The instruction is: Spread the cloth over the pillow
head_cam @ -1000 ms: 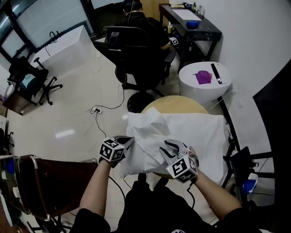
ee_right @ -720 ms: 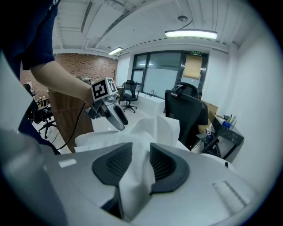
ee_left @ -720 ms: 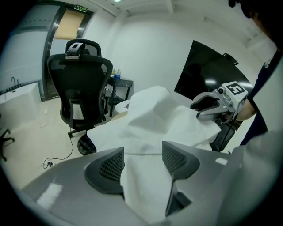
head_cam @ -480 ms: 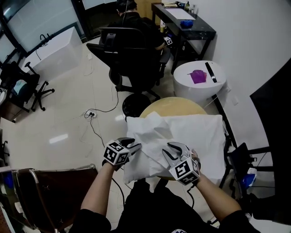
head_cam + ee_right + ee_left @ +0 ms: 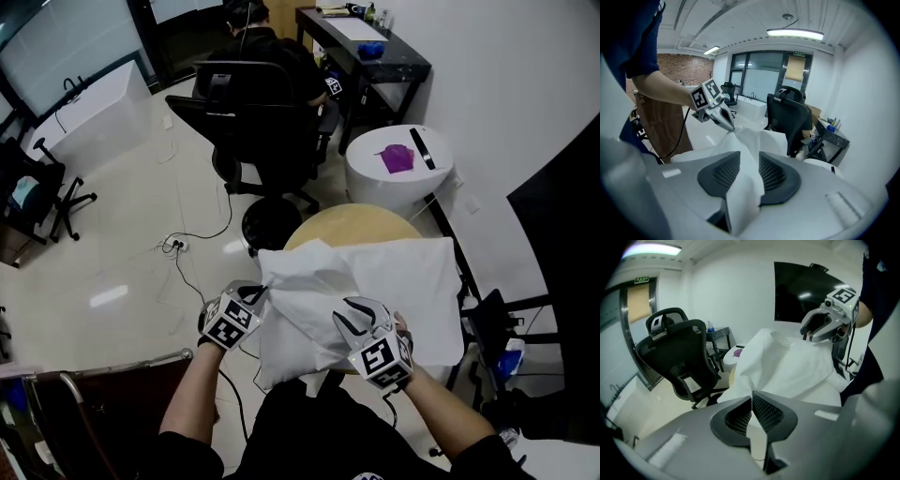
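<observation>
A white pillow [image 5: 412, 281] lies on a round wooden table [image 5: 347, 225]. A white cloth [image 5: 300, 300] is bunched over its near left part. My left gripper [image 5: 262, 292] is at the cloth's left edge; its jaws have just closed, and the cloth's edge is pinched between them. In the left gripper view the jaws [image 5: 752, 397] meet, with the cloth [image 5: 787, 366] running away from them. My right gripper [image 5: 347, 312] is shut on a fold of the cloth [image 5: 745, 140], which passes between its pads [image 5: 725, 171]. The cloth hangs stretched between both grippers.
A black office chair [image 5: 253, 122] with a person seated behind it stands beyond the table. A white round side table [image 5: 394, 178] with a purple item and a black desk [image 5: 375, 56] are at the back right. A brown chair [image 5: 94, 403] is near left, and a cable [image 5: 187, 248] lies on the floor.
My left gripper has rolled and moved in to the cloth's left edge. Both hands have risen slightly, and the cloth between them is pulled tauter.
</observation>
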Available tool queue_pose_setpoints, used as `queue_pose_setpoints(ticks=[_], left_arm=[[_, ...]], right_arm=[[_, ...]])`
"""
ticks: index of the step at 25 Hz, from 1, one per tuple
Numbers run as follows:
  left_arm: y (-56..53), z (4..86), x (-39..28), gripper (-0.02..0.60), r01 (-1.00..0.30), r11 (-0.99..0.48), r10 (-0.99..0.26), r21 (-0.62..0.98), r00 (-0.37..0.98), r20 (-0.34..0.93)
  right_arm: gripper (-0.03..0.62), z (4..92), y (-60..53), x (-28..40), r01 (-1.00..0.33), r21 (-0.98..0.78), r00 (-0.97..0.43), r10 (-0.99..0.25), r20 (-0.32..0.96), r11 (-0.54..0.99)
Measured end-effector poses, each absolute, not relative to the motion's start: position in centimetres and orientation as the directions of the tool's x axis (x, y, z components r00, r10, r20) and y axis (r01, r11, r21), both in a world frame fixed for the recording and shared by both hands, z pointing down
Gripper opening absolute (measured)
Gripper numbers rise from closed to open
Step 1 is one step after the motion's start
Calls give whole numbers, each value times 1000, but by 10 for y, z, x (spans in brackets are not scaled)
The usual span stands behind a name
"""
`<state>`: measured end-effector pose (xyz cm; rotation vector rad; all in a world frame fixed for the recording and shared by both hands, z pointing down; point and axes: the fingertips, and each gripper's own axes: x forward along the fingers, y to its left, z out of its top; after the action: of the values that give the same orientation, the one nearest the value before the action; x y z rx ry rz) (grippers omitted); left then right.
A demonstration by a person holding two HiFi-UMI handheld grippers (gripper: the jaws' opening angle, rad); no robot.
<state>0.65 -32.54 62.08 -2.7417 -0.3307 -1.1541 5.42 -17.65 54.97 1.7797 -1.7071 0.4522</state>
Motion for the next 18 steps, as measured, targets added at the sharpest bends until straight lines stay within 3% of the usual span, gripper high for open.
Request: queue_pose_setpoints(ticks=[9, 18], left_arm=[[-427, 622, 8, 0, 340, -901, -43, -269, 548, 836], [-507, 661, 6, 0, 436, -819, -220, -373, 363, 906]], right_arm=[[138, 554, -201, 49, -976, 212, 102, -761, 640, 48], [138, 573, -213, 51, -976, 213, 107, -729, 676, 54]])
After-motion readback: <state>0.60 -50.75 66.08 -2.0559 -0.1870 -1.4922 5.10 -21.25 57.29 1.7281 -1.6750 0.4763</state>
